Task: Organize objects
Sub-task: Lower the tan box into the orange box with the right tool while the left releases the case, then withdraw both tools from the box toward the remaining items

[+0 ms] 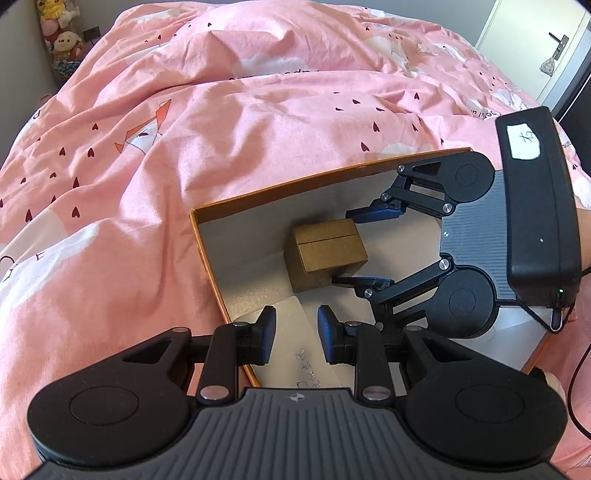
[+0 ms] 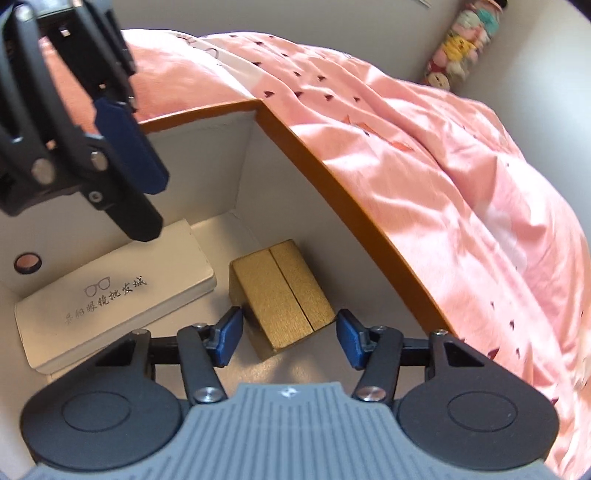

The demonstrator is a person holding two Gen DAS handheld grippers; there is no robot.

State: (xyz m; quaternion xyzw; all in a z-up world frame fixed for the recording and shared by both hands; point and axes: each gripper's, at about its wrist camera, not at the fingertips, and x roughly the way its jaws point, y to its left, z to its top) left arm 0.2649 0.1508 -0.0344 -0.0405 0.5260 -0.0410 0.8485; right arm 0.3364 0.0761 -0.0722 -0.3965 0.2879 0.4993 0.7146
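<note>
A small gold box (image 1: pixel 325 254) (image 2: pixel 282 295) rests on the floor of an orange-rimmed cardboard box (image 1: pixel 280 186) (image 2: pixel 332 162) that sits on the bed. My right gripper (image 2: pixel 288 338) (image 1: pixel 349 247) is inside the cardboard box, open, with a blue pad on either side of the gold box and small gaps showing. A white glasses case (image 2: pixel 110 291) (image 1: pixel 306 354) lies flat beside the gold box. My left gripper (image 1: pixel 296 339) hovers open and empty over the glasses case; it shows at the upper left in the right wrist view (image 2: pixel 125 147).
A rumpled pink duvet (image 1: pixel 221 129) (image 2: pixel 443 166) covers the bed around the cardboard box. Plush toys (image 1: pixel 61 33) stand in the far corner. A door with a handle (image 1: pixel 557 40) is at the far right.
</note>
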